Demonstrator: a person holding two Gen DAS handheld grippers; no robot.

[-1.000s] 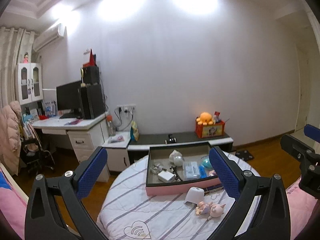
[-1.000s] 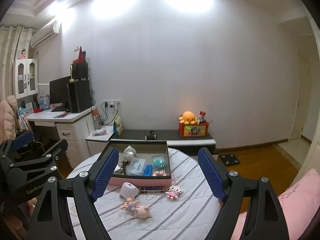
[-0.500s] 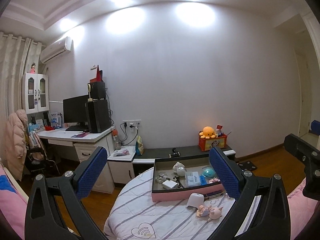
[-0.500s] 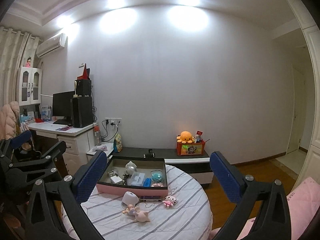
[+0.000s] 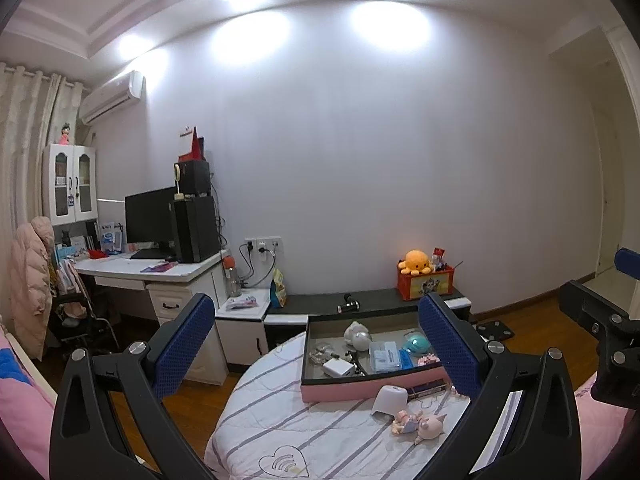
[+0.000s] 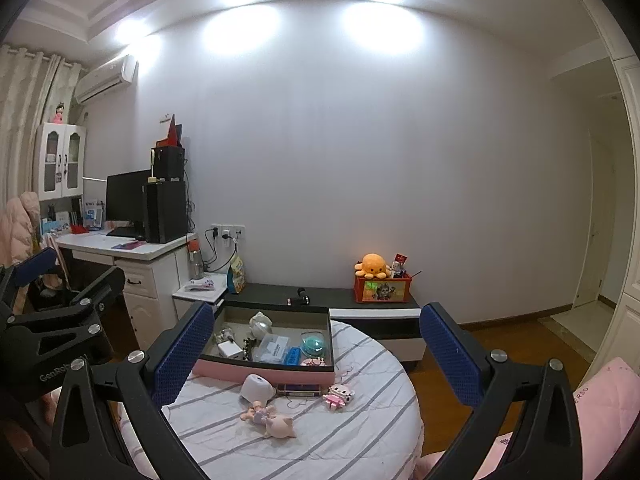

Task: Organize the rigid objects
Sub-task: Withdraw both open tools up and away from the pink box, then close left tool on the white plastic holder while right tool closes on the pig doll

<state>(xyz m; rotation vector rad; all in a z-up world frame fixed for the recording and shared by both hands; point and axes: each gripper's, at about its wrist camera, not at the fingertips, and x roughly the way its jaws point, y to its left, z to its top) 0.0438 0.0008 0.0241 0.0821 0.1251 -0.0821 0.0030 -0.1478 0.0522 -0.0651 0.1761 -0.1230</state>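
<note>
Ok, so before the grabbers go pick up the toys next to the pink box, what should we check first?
1. Left gripper open and empty: ok.
2. Right gripper open and empty: ok.
3. Toys loose on the striped round table: white cup-shaped thing on its side, pink doll figure, small pink block toy all lie outside the box: ok, in plain view.
4. Room left in the pink box: cannot tell; it already holds several things.
5. Grippers close to the toys: not ok, both hover high and far back.
6. Thin cord by the block toy tangled with anything: cannot tell.
</note>
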